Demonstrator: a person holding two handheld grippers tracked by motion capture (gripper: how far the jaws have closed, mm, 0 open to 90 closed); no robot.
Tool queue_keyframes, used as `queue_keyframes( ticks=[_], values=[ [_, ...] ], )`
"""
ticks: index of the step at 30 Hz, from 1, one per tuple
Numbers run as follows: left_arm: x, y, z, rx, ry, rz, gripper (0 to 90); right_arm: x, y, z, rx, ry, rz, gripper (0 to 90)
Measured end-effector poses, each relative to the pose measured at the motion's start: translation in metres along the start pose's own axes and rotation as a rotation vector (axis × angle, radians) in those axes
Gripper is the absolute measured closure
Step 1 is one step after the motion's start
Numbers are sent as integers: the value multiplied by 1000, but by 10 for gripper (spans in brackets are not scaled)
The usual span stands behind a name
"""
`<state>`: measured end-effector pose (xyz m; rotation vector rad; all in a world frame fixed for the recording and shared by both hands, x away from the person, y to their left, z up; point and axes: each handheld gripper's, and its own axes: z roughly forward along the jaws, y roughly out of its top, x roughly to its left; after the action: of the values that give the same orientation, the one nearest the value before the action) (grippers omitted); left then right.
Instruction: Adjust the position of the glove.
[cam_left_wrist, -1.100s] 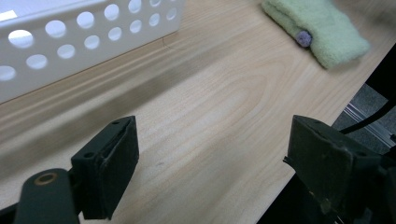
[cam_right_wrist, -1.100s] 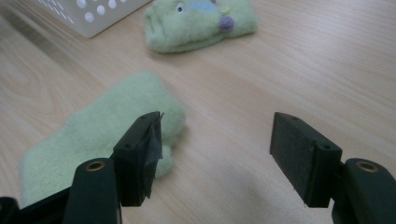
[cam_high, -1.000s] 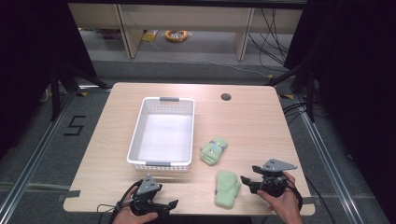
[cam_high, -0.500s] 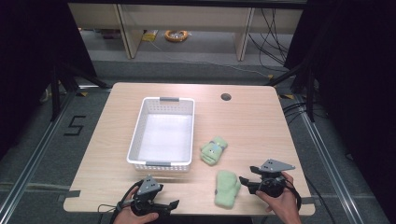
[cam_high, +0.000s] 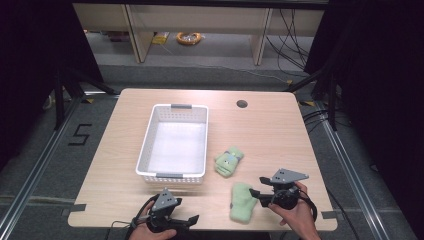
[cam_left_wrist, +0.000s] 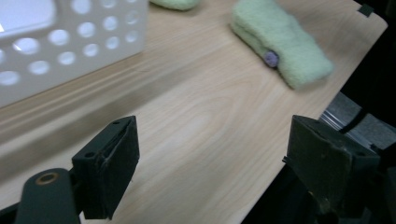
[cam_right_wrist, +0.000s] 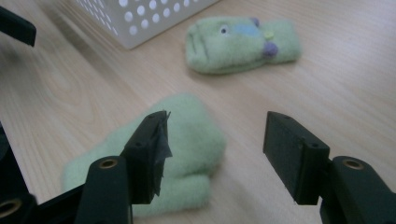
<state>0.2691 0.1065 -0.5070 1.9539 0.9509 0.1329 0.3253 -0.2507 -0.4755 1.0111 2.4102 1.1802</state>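
Mitten (cam_high: 242, 201) lies just beside the spread right tongs (cam_high: 258, 193).

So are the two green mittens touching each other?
Apart. In the high view, bare table shows between the near mitten and the far mitten; the right gripper view shows the same gap.

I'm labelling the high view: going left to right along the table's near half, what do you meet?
Left gripper → white basket → plain green mitten → right gripper. The mitten with a face overlaps these, so I leave it out.
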Motion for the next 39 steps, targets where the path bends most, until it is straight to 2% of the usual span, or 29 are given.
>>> queue_keyframes(
  ticks=[2, 3, 4, 5, 6, 8, 9, 11, 12, 14, 15, 16, 20, 21, 22, 23, 25, 28, 29, 30, 31, 32, 33, 34, 35, 38, 39],
  values=[
    [-3, 1, 2, -7, -6, 2, 172, 0, 5, 2, -7, 6, -11, 435],
    [-5, 3, 3, 10, -17, 13, 172, 0, 5, 2, -7, 6, -11, 435],
    [-8, 5, 5, 3, -19, 26, 179, 1, 7, 3, 0, 12, -21, 442],
    [-12, 6, 7, 2, -23, 16, 190, 2, 9, 4, -1, 14, -17, 455],
    [-14, 8, 10, -2, -34, 35, 203, 2, 13, 7, -6, 29, -34, 471],
    [-19, 12, 15, 16, -47, 54, 213, 3, 15, 8, -4, 26, -34, 481],
    [-22, 13, 17, 25, -54, 49, 220, 4, 17, 9, -2, 32, -33, 500],
    [-27, 16, 23, 23, -75, 70, 240, 5, 21, 14, 16, 40, -47, 524],
    [-32, 19, 27, 56, -97, 83, 256, 6, 24, 21, 26, 46, -60, 553],
    [-34, 21, 29, 73, -95, 94, 284, 6, 27, 26, 46, 63, -65, 574],
    [-38, 21, 34, 54, -97, 89, 284, 6, 27, 26, 46, 63, -65, 574],
    [-38, 23, 36, 78, -100, 137, 289, 6, 29, 30, 52, 64, -74, 587],
    [-49, 28, 53, 80, -134, 117, 329, 3, 33, 42, 102, 79, -85, 641],
    [-52, 29, 56, 82, -138, 124, 329, 3, 33, 42, 102, 79, -85, 641],
    [-56, 32, 61, 103, -147, 151, 350, 3, 33, 46, 112, 88, -89, 656],
    [-56, 32, 61, 103, -147, 151, 358, 3, 33, 46, 112, 88, -89, 656],
    [-59, 35, 70, 103, -127, 189, 377, 3, 33, 47, 135, 105, -96, 669],
    [-60, 36, 77, 117, -118, 202, 395, 2, 33, 49, 134, 111, -101, 679],
    [-60, 36, 79, 120, -118, 204, 411, 1, 32, 49, 142, 110, -95, 681],
    [-60, 37, 82, 125, -111, 223, 433, 2, 31, 52, 139, 103, -68, 692],
    [-60, 38, 83, 143, -105, 225, 433, 2, 31, 52, 139, 103, -68, 692],
    [-62, 38, 86, 133, -106, 223, 453, 1, 30, 53, 143, 111, -75, 696],
    [-61, 40, 88, 144, -102, 249, 488, -1, 30, 55, 158, 123, -82, 709],
    [-63, 40, 89, 133, -93, 231, 513, -1, 29, 57, 150, 123, -78, 718],
    [-63, 40, 89, 133, -93, 231, 535, -1, 29, 56, 176, 129, -75, 725],
    [-64, 42, 91, 166, -92, 260, 572, -2, 27, 58, 166, 138, -66, 746],
    [-65, 42, 94, 166, -94, 249, 617, -3, 26, 57, 177, 145, -45, 765]
  ],
)
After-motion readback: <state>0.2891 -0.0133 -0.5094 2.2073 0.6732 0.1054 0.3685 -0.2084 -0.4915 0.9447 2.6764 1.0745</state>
